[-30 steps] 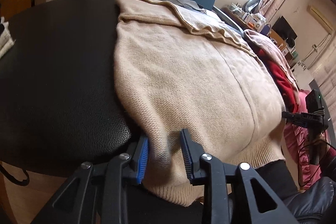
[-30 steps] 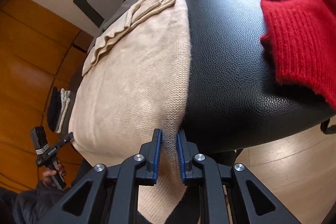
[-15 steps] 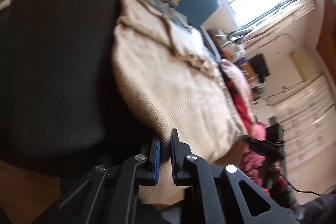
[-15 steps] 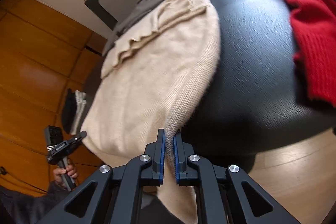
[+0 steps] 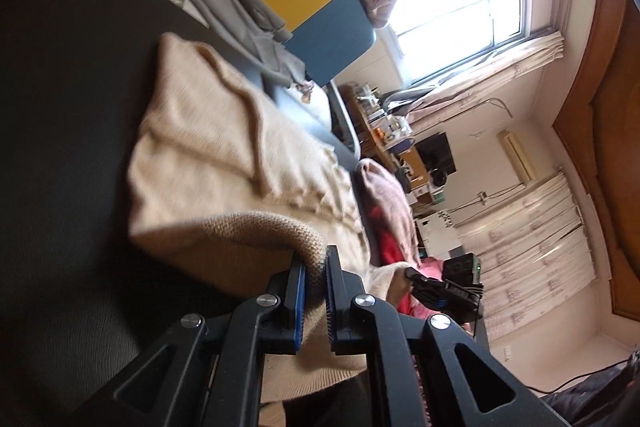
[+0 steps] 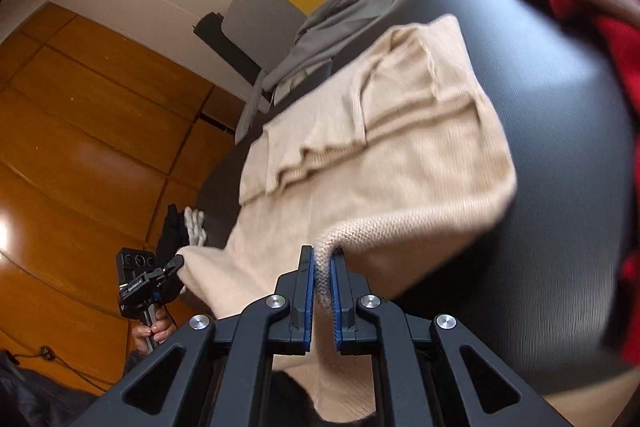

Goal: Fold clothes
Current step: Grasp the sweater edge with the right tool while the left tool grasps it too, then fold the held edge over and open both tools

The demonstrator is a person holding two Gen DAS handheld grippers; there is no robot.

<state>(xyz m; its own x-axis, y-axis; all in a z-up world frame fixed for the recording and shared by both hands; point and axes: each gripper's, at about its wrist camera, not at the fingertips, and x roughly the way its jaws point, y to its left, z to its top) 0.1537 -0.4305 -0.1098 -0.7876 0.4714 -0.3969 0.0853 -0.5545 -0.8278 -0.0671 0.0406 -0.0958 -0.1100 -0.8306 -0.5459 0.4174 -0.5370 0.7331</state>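
Both the left gripper and right gripper have their fingers pinched on the beige sweater's hem, lifted toward 12 o'clock over the black tabletop, sleeves already folded in, so the fold looks midway.

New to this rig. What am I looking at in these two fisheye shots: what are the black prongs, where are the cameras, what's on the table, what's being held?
There is no robot arm: a person holds a two-finger gripper in each hand, and a fisheye camera on each looks forward along its fingers. The black prongs with blue pads at the bottom of each picture are those fingers.

In the left wrist view, the left gripper is shut on the hem of a beige sweater. In the right wrist view, the right gripper is shut on the hem at the other side, lifting it. Each view also catches the other gripper off to one side.

The sweater lies on a black surface, beside a red garment and grey clothing.
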